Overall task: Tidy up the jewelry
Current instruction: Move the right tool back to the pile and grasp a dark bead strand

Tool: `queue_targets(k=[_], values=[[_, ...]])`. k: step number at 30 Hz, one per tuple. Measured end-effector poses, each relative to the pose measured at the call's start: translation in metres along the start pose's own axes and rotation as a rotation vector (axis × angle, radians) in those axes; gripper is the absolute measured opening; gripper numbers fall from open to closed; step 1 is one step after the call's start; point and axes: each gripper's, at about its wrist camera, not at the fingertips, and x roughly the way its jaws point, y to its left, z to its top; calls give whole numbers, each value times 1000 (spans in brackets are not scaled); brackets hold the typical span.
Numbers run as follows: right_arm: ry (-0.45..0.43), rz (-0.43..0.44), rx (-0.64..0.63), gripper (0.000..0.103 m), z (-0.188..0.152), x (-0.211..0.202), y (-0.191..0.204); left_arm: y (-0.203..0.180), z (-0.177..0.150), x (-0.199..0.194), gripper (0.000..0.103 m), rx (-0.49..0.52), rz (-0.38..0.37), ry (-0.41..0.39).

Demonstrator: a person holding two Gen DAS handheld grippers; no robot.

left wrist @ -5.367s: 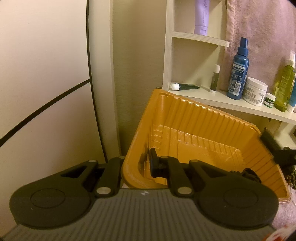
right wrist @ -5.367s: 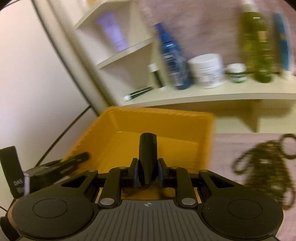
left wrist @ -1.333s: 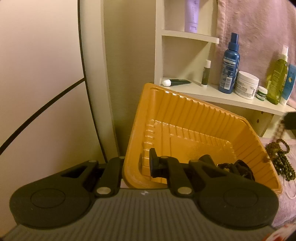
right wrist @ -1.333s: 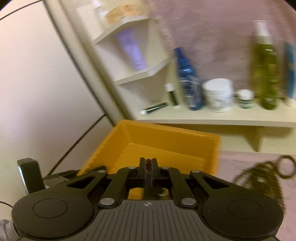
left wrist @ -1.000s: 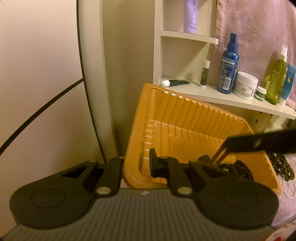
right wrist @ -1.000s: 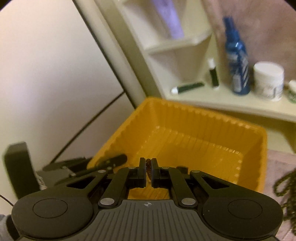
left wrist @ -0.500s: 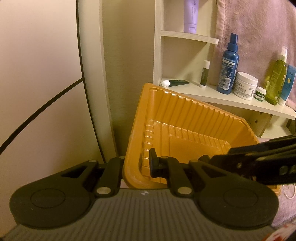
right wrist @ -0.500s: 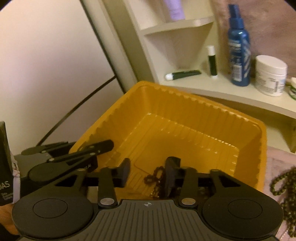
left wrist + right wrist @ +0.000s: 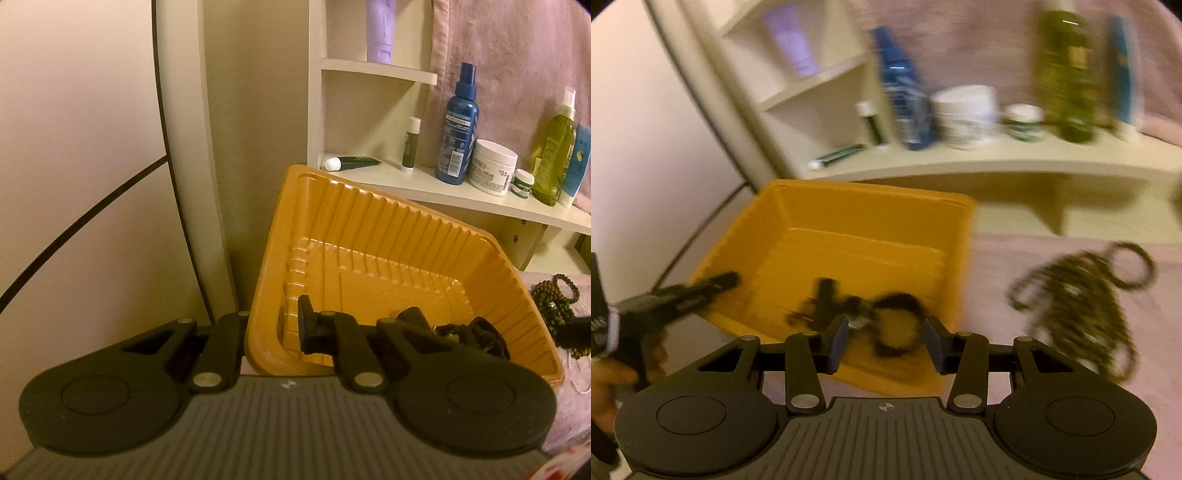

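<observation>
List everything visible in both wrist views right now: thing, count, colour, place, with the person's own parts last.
ribbed plastic tray: one, orange-yellow, tilted, its wall clamped by the left gripper
dark jewelry pieces: small pile, black, in the tray
beaded necklaces: one heap, olive-green, on pink cloth right of the tray
spray bottle: one, blue, on the shelf
cream jar: one, white, beside it
oil bottle: one, green, further right
squeeze tube: one, lilac, upper shelf
left gripper: black, jaws shut on the tray wall
right gripper: black, jaws open, empty

Tilted tray point(image 9: 388, 236) leaning before the shelf point(image 9: 480, 201) of bottles point(image 9: 456, 125); dark jewelry point(image 9: 469, 332) inside at its low end; beaded strands point(image 9: 1082, 306) lying right of it.
</observation>
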Motion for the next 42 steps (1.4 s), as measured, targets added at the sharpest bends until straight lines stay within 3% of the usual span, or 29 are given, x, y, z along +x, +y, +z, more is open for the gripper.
queue_targets(k=[13, 22, 34, 36, 42], values=[[13, -195, 115, 46, -35, -43, -77, -2, 0, 1, 11, 9, 13, 1], [9, -263, 110, 46, -30, -42, -112, -2, 0, 1, 11, 10, 12, 0], [-62, -267, 33, 45, 11, -27, -172, -4, -1, 3, 11, 24, 21, -7], [-70, -260, 24, 38, 16, -21, -179, -4, -1, 3, 11, 26, 23, -7], [-68, -245, 28, 29, 31, 2, -194, -5, 0, 2, 10, 28, 33, -8]])
